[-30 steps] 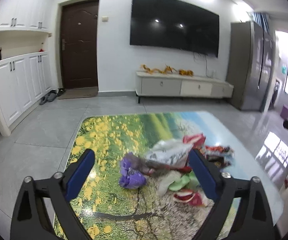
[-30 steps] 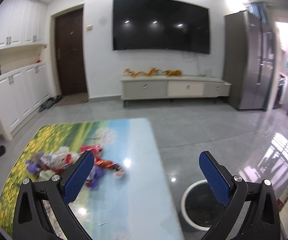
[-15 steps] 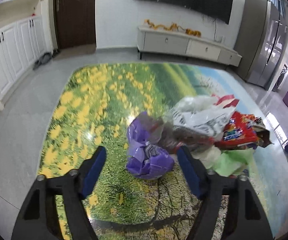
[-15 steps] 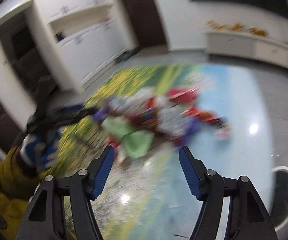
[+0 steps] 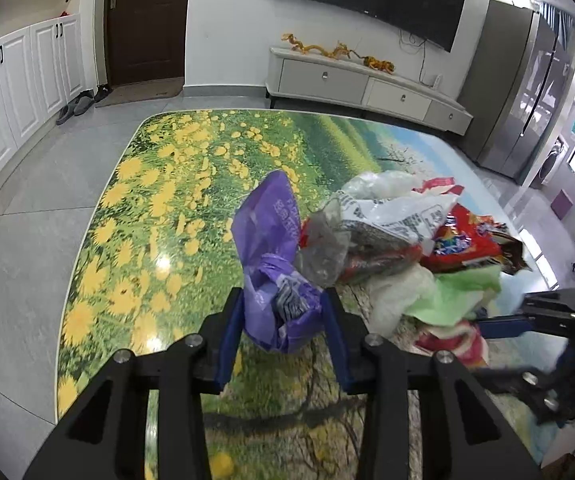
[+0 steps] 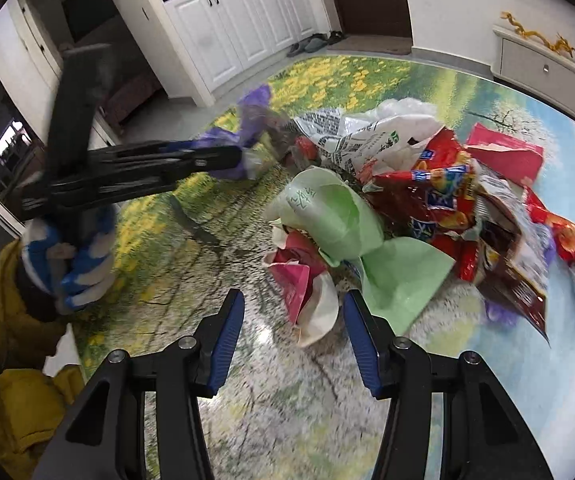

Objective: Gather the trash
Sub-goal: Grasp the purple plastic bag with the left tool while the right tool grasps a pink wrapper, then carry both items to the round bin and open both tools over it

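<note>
Tabletop (image 5: 135, 248) with a printed meadow of yellow flowers carries a loose pile of trash at its right half. Purple bag (image 5: 275, 264) sits at the pile's left edge, crumpled, its lower part between the blue pads of the left gripper (image 5: 283, 316); jaws narrow and closing, pads against the bag on both sides. Right gripper (image 6: 293, 320) hovers at the near side of the pile, jaws narrowing (not touching yet) around a pink-and-white wrapper (image 6: 307, 292). Green bag (image 6: 335, 220) lies just behind it, red snack wrappers (image 6: 443, 196) farther right. Gloved hand (image 6: 71, 260), yellow sleeve, at left.
</note>
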Available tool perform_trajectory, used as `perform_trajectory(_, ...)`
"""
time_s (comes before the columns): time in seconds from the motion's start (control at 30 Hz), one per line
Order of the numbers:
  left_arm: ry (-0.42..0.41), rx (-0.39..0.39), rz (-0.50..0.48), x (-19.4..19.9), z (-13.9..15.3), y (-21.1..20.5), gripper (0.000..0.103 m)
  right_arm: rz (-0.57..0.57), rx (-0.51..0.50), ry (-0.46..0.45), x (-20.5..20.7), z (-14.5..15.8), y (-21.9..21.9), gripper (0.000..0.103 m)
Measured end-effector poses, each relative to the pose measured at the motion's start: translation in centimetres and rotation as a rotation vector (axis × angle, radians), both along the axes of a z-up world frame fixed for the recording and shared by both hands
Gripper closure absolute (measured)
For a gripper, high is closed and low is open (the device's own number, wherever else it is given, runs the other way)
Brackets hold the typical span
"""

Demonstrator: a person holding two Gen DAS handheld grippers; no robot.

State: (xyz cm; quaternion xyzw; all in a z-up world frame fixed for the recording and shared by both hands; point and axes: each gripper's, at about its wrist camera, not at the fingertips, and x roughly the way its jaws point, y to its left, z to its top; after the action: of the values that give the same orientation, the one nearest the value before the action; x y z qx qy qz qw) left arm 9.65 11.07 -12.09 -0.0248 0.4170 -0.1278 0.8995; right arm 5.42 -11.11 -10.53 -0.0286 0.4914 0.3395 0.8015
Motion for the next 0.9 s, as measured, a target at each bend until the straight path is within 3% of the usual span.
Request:
perform_trajectory(0.03, -0.007, 0.001, 0.002, -0.5, 0.3, 0.2, 0.067, 0.007, -0.003, 0.003, 0.1, -0.1, -0.4, 0.078)
perform_trajectory(0.17, -0.034, 0.009, 0.011, -2.3, 1.6, 1.1, 0.067, 0.05, 0.028, -0.004, -1.1, 0.1, 0.0, 0.082)
perform_trajectory(0.37, -0.086, -0.009, 0.008, -4.8, 4.1, 1.4, 0.067, 0.043, 0.113, -0.06, -3.8, 2.7, -2.0, 0.091)
perform_trajectory(0.43, -0.105, -0.008, -0.016, -5.4, 5.1, 0.4, 0.067, 0.011, 0.133, -0.084, -4.4, 3.4, -3.3, 0.1)
perform_trajectory(0.9, -0.149, 0.006, -0.149, -7.1, 7.9, -6.4, 0.067, -0.159, 0.188, -0.099, -7.5, 3.1, -10.9, 0.101)
